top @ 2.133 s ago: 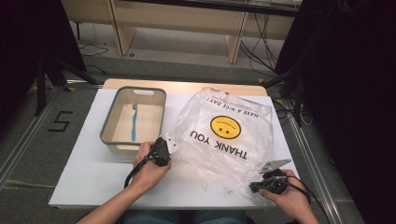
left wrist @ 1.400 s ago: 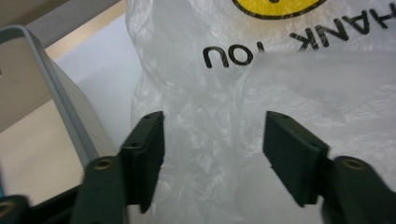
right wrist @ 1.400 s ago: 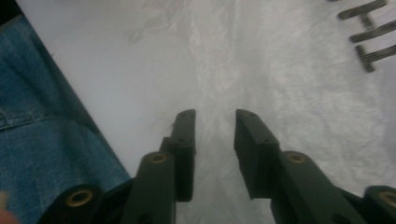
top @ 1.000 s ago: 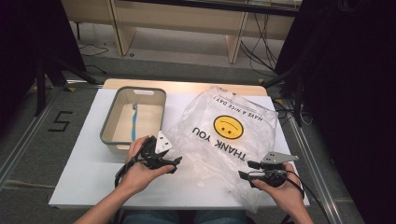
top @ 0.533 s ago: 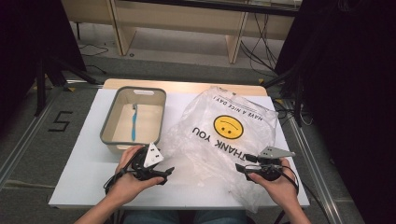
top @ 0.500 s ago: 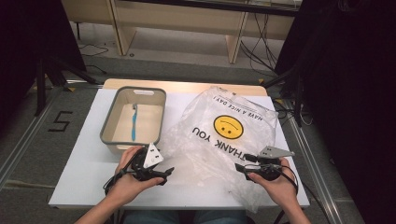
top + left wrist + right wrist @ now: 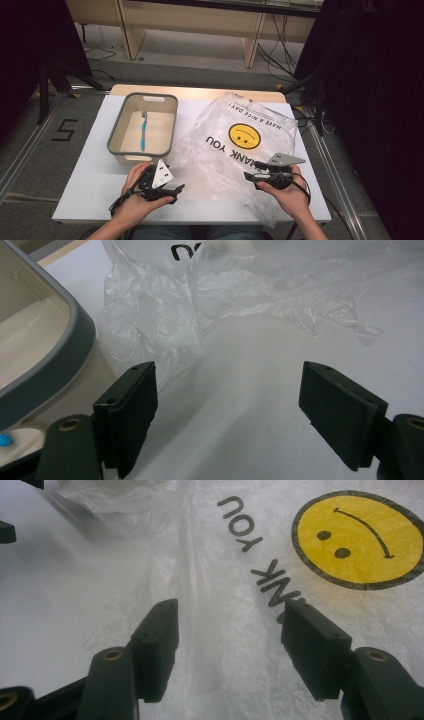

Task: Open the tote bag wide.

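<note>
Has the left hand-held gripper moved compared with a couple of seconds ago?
Yes. The left hand-held gripper has come back toward the person, away from the grey bin whose near rim it sat beside earlier, and now points at the plastic bag.

Black grippers with flat rectangular jaws, brass pivot screws, grey plates.

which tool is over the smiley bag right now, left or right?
The right tool: its open jaws hang over the plastic bag, beside the THANK YOU print. The left tool is over bare table near the bin.
</note>
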Demonstrator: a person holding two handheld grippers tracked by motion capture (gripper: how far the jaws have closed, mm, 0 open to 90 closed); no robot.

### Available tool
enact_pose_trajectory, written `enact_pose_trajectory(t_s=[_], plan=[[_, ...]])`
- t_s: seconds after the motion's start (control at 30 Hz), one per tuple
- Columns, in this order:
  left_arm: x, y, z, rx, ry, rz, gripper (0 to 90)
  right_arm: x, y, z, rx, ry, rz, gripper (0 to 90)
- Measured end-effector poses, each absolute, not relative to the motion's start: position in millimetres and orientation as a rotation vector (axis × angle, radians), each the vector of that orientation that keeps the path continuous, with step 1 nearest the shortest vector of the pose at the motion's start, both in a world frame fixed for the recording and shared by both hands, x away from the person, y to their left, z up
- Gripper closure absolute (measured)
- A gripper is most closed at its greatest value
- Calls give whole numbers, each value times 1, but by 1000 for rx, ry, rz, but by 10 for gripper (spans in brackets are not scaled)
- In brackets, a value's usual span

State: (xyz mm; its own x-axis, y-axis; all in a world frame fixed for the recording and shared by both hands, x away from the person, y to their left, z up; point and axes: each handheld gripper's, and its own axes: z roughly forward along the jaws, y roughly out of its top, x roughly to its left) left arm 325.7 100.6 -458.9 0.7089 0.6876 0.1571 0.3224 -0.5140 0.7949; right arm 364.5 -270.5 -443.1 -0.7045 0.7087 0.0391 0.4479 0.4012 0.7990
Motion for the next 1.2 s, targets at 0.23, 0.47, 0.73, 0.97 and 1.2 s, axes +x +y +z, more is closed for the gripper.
enact_pose_trajectory(t_s=[0.23,0.47,0.73,0.97,1.2], plan=[[327,102,-462,2145,760,595,232,369,-264,-445,998,2370,1198,410],[328,101,-462,2142,763,599,232,372,-260,-445,996,2372,1201,411],[326,96,-461,2151,746,609,233,382,-249,-447,968,2446,1170,427],[325,90,-462,2160,729,607,235,397,-227,-457,896,2589,1038,494],[324,87,-462,2158,718,613,241,407,-222,-460,877,2648,958,777]])
